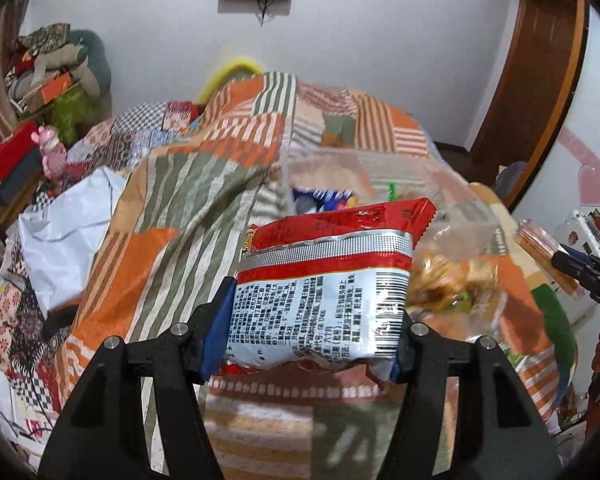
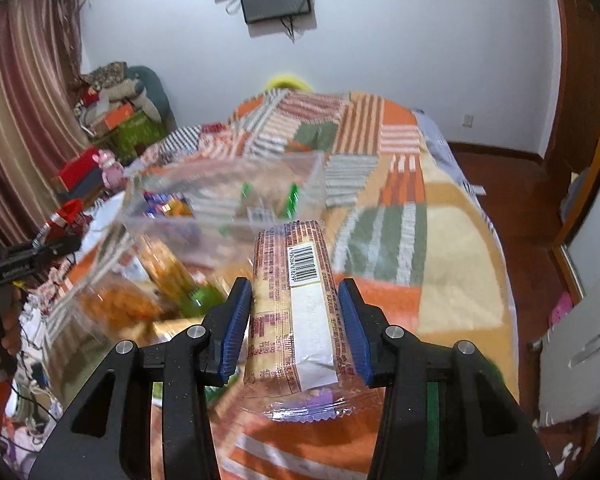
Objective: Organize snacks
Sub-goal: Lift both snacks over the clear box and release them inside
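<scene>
Left wrist view: the left gripper [image 1: 312, 332] holds a red-and-white snack packet [image 1: 324, 288] in its jaws, probably to carry it to the clear container [image 1: 380, 184] at 12 o'clock.

Right wrist view: the right gripper [image 2: 296, 328] jaws clamp a long wrapped biscuit pack [image 2: 296, 304]. Below lies a bed [image 2: 440, 264] with a patchwork blanket; a white wall [image 2: 400, 40] stands behind.
</scene>
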`<state>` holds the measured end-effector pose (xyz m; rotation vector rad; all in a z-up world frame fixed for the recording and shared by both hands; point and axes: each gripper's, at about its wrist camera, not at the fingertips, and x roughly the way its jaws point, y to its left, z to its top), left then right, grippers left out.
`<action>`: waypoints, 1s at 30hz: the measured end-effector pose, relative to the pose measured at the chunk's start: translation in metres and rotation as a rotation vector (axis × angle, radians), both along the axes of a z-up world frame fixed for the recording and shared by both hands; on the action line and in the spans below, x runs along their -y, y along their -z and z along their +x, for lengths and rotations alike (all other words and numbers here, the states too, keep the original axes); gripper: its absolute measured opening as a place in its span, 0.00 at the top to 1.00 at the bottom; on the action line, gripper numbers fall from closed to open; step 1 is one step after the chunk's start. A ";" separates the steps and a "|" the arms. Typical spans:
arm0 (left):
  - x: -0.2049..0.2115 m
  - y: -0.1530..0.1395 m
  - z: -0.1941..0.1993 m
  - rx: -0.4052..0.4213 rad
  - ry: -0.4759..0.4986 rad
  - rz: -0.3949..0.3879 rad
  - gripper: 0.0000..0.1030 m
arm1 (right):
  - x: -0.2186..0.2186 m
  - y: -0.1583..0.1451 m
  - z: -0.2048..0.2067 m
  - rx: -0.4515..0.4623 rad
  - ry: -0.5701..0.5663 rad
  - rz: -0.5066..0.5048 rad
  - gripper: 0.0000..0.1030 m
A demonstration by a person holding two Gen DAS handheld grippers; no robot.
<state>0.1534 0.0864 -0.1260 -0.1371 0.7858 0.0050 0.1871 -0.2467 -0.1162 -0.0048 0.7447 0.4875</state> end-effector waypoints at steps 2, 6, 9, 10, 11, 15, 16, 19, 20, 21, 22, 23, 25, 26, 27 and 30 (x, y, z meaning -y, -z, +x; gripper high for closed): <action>0.004 -0.007 0.002 0.016 0.009 0.000 0.41 | -0.004 -0.006 0.001 0.025 -0.004 0.007 0.60; 0.012 -0.019 0.007 0.051 0.027 -0.007 0.41 | -0.011 -0.016 0.004 0.055 -0.013 0.037 0.60; 0.017 -0.026 0.014 0.068 0.039 -0.005 0.41 | -0.019 -0.021 0.008 0.070 -0.021 0.048 0.60; 0.018 -0.028 0.017 0.072 0.043 -0.005 0.41 | -0.020 -0.022 0.009 0.072 -0.024 0.053 0.60; 0.020 -0.029 0.021 0.075 0.047 -0.006 0.41 | -0.023 -0.023 0.012 0.075 -0.026 0.060 0.60; 0.026 -0.032 0.033 0.086 0.056 -0.001 0.41 | -0.034 -0.025 0.019 0.084 -0.036 0.081 0.60; 0.027 -0.033 0.036 0.088 0.059 -0.003 0.41 | -0.038 -0.026 0.021 0.084 -0.041 0.086 0.60; 0.030 -0.032 0.049 0.087 0.068 -0.010 0.41 | -0.047 -0.027 0.027 0.084 -0.053 0.092 0.60; 0.031 -0.031 0.053 0.085 0.071 -0.009 0.41 | -0.052 -0.026 0.032 0.081 -0.057 0.094 0.60; 0.032 -0.031 0.056 0.084 0.073 -0.007 0.41 | -0.056 -0.025 0.035 0.077 -0.061 0.096 0.60; 0.033 -0.030 0.060 0.081 0.075 -0.008 0.41 | -0.059 -0.024 0.039 0.072 -0.065 0.097 0.60; 0.034 -0.028 0.064 0.076 0.078 -0.012 0.41 | -0.063 -0.023 0.043 0.067 -0.070 0.096 0.60; 0.035 -0.025 0.071 0.065 0.084 -0.019 0.41 | -0.068 -0.020 0.050 0.060 -0.075 0.093 0.60; 0.036 -0.022 0.077 0.056 0.083 -0.020 0.41 | -0.070 -0.018 0.054 0.053 -0.080 0.090 0.60; 0.037 -0.020 0.082 0.051 0.083 -0.020 0.41 | -0.072 -0.017 0.057 0.049 -0.082 0.089 0.60; 0.039 -0.015 0.095 0.032 0.084 -0.031 0.41 | -0.080 -0.012 0.068 0.034 -0.087 0.073 0.60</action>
